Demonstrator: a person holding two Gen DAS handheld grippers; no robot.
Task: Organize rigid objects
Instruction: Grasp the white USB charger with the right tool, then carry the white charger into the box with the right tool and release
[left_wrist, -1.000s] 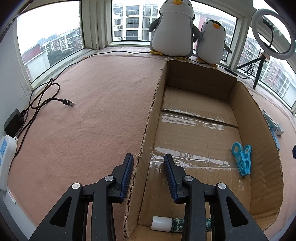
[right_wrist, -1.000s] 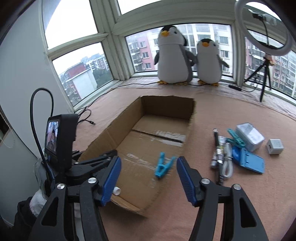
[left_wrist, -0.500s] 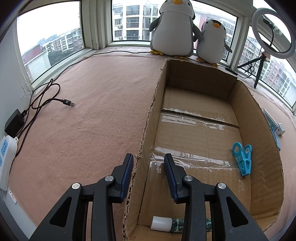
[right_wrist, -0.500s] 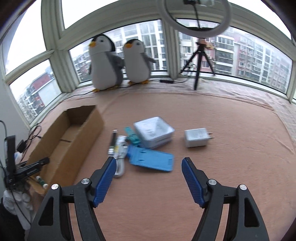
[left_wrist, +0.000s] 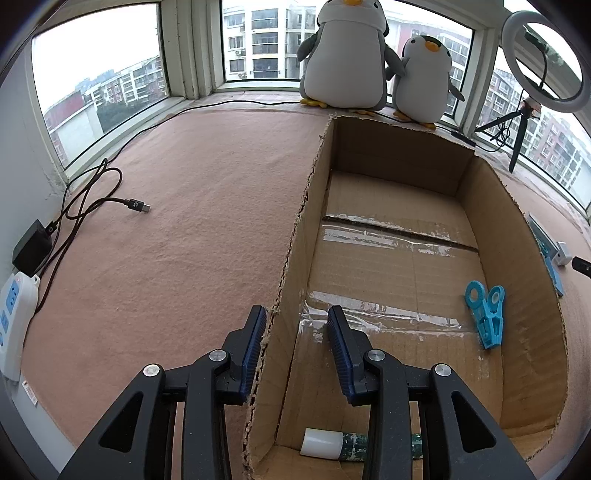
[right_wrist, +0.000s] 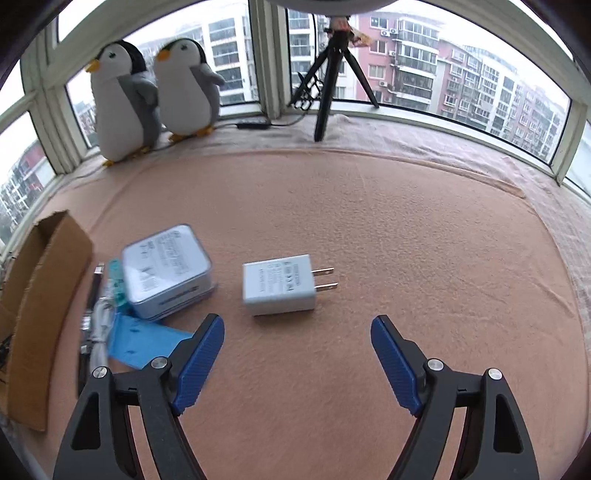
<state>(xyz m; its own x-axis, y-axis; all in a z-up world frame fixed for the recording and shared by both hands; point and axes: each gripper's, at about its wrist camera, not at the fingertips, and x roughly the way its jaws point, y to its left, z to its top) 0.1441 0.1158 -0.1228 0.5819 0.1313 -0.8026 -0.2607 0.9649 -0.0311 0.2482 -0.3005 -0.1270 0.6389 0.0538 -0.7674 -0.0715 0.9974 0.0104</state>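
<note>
A cardboard box (left_wrist: 524, 236) lies open on the pink mat. Inside it are a blue clip (left_wrist: 487, 316) at the right and a white-capped tube (left_wrist: 332, 439) at the near end. My left gripper (left_wrist: 295, 325) straddles the box's left wall, jaws a little apart, holding nothing. My right gripper (right_wrist: 297, 332) is wide open, just in front of a white charger plug (right_wrist: 279, 284) with its prongs pointing right. Left of the plug are a square tin (right_wrist: 166, 271), a blue phone stand (right_wrist: 142, 341), a white cable (right_wrist: 99, 325) and the box's end (right_wrist: 40, 314).
Two plush penguins (left_wrist: 347, 55) stand at the window behind the box. A ring light on a tripod (left_wrist: 543, 59) is at the back right. A black cable (left_wrist: 92, 199) and a white power strip (left_wrist: 13, 314) lie at the left of the mat.
My right gripper has swung right, away from the box, and come down close over the charger plug. The left gripper has stayed in place.
</note>
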